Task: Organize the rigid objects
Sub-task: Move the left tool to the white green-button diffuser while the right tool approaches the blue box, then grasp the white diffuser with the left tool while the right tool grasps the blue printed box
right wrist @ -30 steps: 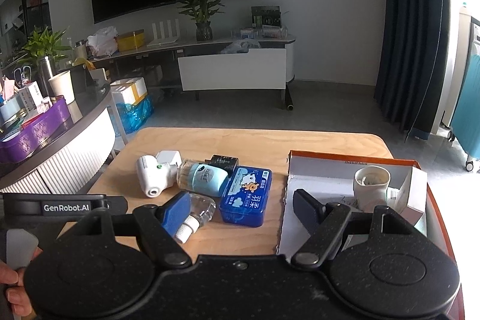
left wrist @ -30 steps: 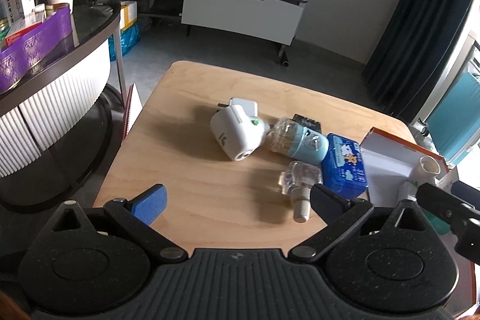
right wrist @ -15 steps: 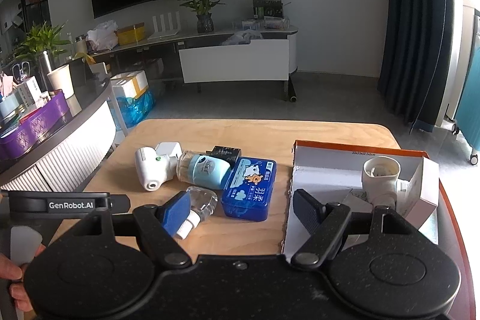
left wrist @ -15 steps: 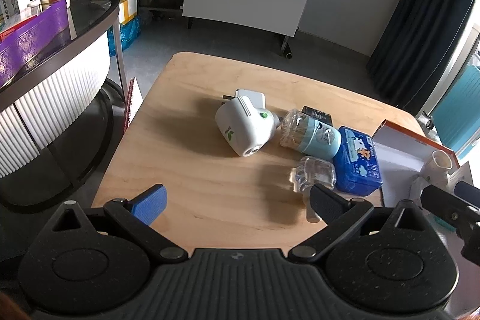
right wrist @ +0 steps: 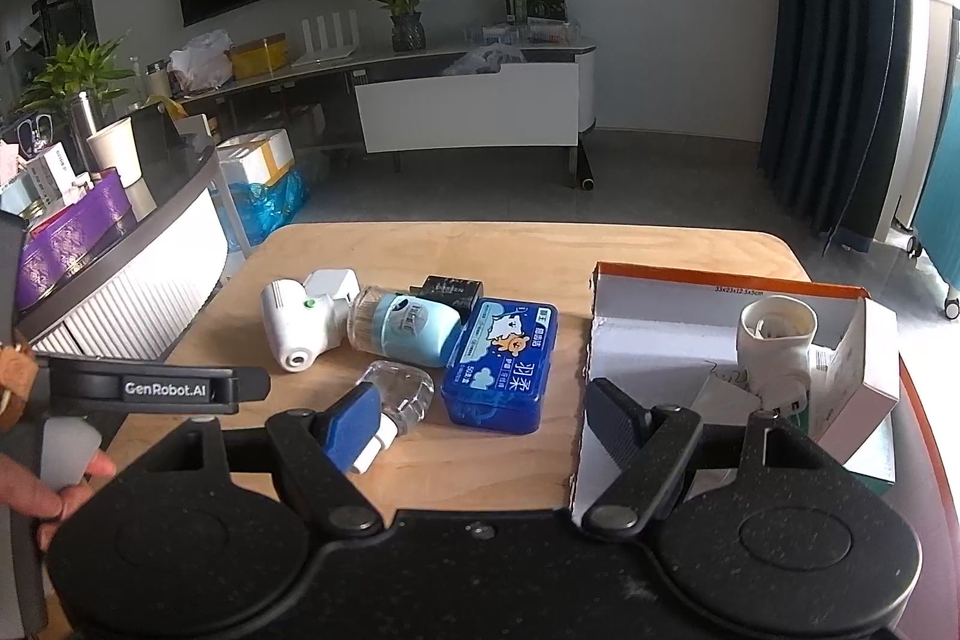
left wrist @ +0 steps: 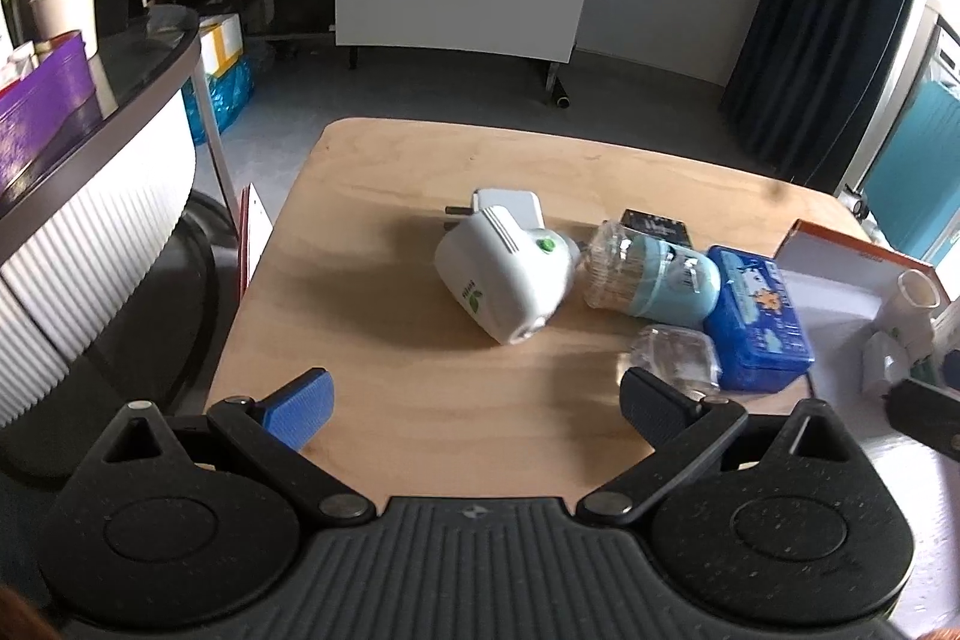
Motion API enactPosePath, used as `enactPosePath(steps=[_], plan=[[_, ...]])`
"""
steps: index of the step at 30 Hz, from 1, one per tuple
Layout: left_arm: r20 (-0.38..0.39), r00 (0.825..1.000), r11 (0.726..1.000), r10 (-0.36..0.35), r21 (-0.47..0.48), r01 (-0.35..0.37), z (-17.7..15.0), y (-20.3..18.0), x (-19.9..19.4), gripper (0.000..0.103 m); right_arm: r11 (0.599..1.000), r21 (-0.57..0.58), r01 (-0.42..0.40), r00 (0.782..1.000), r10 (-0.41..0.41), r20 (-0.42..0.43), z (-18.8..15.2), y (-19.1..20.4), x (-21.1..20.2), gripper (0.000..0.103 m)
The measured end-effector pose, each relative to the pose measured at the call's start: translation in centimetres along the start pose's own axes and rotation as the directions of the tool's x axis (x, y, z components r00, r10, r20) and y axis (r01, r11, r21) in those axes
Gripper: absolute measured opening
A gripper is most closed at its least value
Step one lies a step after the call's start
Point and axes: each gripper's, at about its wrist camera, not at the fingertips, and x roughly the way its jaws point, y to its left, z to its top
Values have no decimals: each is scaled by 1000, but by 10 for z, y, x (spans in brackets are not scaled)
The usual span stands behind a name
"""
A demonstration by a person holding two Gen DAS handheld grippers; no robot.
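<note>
A white plug-in device lies mid-table beside a light-blue clear-capped bottle, a clear refill bottle, a blue flat case and a small black box. My left gripper hangs open over the near table edge, short of the white device, nothing between its fingers. My right gripper is open and empty, straddling the blue case's near end and the box edge.
An orange-rimmed white cardboard box at the right holds a white socket adapter and a small carton. A curved counter with a purple box stands left. Floor lies beyond the wooden table.
The left gripper has shifted forward and down toward the objects, so the white device and bottles sit larger and nearer its fingers. The right gripper has hardly moved.
</note>
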Motion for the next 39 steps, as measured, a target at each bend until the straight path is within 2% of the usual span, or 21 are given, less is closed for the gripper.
enactPosePath(steps=[5, 12, 18, 23, 25, 27, 39], plan=[[27, 999, 996, -22, 87, 20, 7, 2, 19, 103, 1000, 10, 3, 1000, -3, -5, -2, -4, 4, 89], [52, 997, 977, -60, 209, 48, 15, -1, 47, 103, 1000, 27, 15, 1000, -14, -20, -5, -11, 15, 89], [57, 997, 967, -60, 251, 44, 18, -5, 69, 103, 999, 38, 13, 999, -12, -29, -5, -15, 25, 89], [94, 993, 965, -72, 259, 46, 19, -7, 75, 103, 999, 44, 3, 999, -1, -45, -3, -16, 37, 89], [109, 990, 963, -94, 261, 63, 19, -7, 75, 97, 999, 40, 1, 999, 2, -53, -1, -15, 42, 89], [104, 988, 965, -118, 248, 89, 19, -7, 75, 75, 999, 40, 1, 999, 1, -53, 0, -14, 47, 89], [90, 990, 987, -113, 127, 101, 8, 0, 53, 74, 998, 65, 14, 995, -7, -101, 13, -17, 88, 90]])
